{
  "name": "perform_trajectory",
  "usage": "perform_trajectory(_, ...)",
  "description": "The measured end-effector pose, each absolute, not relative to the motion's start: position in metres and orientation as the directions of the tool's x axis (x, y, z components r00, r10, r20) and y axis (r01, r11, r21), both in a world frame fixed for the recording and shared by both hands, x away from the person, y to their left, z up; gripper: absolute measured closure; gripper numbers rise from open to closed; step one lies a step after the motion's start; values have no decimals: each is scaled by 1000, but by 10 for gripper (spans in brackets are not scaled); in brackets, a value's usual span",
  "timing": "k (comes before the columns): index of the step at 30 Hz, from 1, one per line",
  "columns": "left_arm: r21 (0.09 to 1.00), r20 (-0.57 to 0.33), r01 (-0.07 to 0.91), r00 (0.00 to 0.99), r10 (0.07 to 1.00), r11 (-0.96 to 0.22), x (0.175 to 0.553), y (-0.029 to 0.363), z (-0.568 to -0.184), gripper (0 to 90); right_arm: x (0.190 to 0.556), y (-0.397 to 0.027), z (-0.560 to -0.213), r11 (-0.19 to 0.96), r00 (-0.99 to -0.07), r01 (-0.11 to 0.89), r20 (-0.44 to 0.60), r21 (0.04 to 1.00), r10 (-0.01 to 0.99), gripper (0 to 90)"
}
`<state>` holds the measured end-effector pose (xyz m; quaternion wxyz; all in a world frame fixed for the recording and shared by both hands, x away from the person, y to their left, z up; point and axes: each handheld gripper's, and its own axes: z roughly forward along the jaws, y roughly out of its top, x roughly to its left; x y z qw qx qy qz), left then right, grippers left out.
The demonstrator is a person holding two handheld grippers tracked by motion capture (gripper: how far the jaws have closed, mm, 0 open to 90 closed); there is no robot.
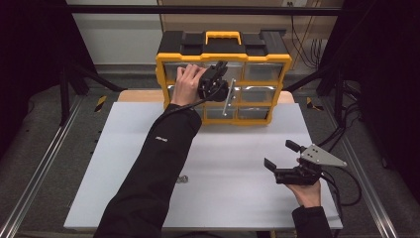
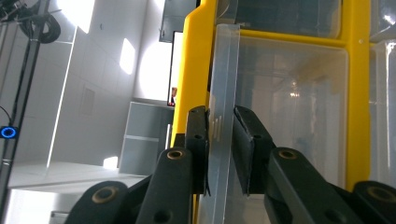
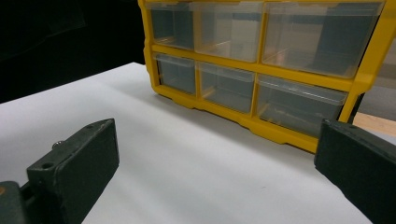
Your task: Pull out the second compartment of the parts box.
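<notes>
— Yellow-framed organizer (image 1: 224, 58) stood at the far edge of the table (image 1: 124, 163); what had the left gripper (image 1: 218, 74) got hold of?

— Its jaws were clamped on the clear drawer lip (image 2: 222, 116), which ran up between the two black pads (image 2: 198, 140), right at the tips.

— And the right gripper (image 1: 283, 156)?

— It rested near the table's front, well apart from the organizer, jaws spread wide with nothing between them, the drawers straight ahead of it.

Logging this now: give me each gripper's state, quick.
Left gripper: closed on the clear drawer's front lip of the yellow organizer.
Right gripper: open, holding nothing, above the white table.
</notes>
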<state>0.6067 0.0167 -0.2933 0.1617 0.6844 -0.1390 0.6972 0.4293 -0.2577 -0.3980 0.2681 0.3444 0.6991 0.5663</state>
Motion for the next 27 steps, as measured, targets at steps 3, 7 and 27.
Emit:
perform_trajectory(3,21,999,-413,-13,29,-910,606,17,-294,771,429,-258,-398,121,-619,178,15,977,785,4)
perform_trajectory(7,-13,1000,-411,-28,-2,-911,603,17,-293,775,430,-259,-398,131,-623,167,2,977,782,4)
perform_trajectory(27,-37,999,-422,-14,-35,-906,582,19,-290,781,429,-257,-399,123,-617,183,16,975,786,4)
